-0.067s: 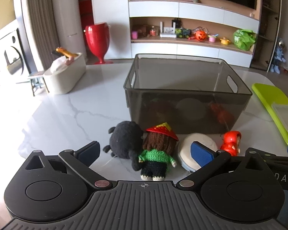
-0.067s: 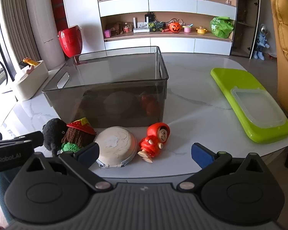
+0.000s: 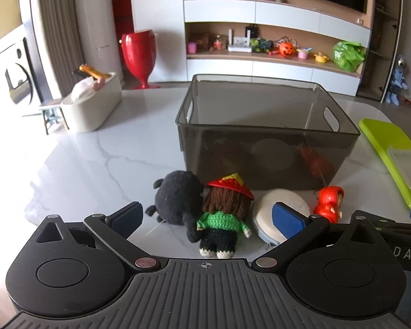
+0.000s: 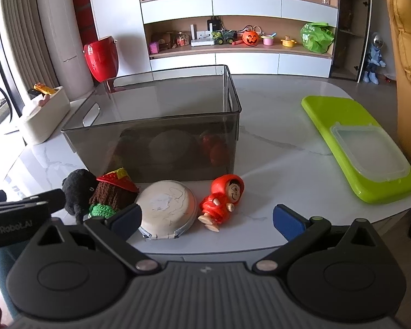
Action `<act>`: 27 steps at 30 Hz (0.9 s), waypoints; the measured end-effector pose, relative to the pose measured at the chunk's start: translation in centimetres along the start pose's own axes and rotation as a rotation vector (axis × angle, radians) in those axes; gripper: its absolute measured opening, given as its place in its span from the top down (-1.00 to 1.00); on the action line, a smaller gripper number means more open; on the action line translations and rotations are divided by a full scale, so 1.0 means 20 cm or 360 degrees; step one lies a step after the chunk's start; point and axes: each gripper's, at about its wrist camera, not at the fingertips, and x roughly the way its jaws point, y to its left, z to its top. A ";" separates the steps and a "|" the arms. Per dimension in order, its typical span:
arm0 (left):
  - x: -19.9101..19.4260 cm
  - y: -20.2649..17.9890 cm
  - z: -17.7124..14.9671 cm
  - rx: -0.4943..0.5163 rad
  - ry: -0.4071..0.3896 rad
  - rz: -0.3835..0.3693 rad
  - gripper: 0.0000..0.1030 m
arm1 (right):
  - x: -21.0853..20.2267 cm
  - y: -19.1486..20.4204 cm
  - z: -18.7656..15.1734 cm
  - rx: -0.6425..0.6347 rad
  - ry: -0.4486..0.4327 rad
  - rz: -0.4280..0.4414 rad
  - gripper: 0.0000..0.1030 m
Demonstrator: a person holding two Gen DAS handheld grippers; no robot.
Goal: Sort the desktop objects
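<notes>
A smoky grey bin (image 3: pixel 268 148) (image 4: pixel 156 137) stands on the white marble table. In front of it lie a black plush toy (image 3: pixel 178 200) (image 4: pixel 76 189), a crocheted doll (image 3: pixel 224 213) (image 4: pixel 112 192) with red hat and green top, a round white disc (image 3: pixel 276 205) (image 4: pixel 164 205) and a red hooded figurine (image 3: pixel 328 201) (image 4: pixel 222 200). My left gripper (image 3: pixel 208 219) is open just short of the doll and plush. My right gripper (image 4: pixel 205 218) is open before the disc and figurine, holding nothing.
A lime-green board (image 4: pixel 353 142) (image 3: pixel 389 153) with a clear lid lies at the right. A white box (image 3: pixel 93 104) (image 4: pixel 43 115) with small items stands far left. A yellow chair (image 4: pixel 408 41) is beyond the right edge; shelves with toys line the back wall.
</notes>
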 end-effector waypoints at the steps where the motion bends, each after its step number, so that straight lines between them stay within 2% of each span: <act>1: 0.01 0.00 0.00 -0.0011 0.0016 -0.0007 -1.00 | 0.00 0.00 0.00 0.0006 0.0006 -0.0002 -1.00; 14: 0.11 0.02 -0.01 -0.0124 0.0185 -0.0099 -1.00 | 0.02 -0.01 0.00 0.0039 0.0080 -0.0035 -1.00; 27: 0.13 0.02 -0.01 -0.0124 0.0225 -0.0093 -1.00 | 0.04 0.02 -0.01 0.0001 0.0087 -0.0029 -1.00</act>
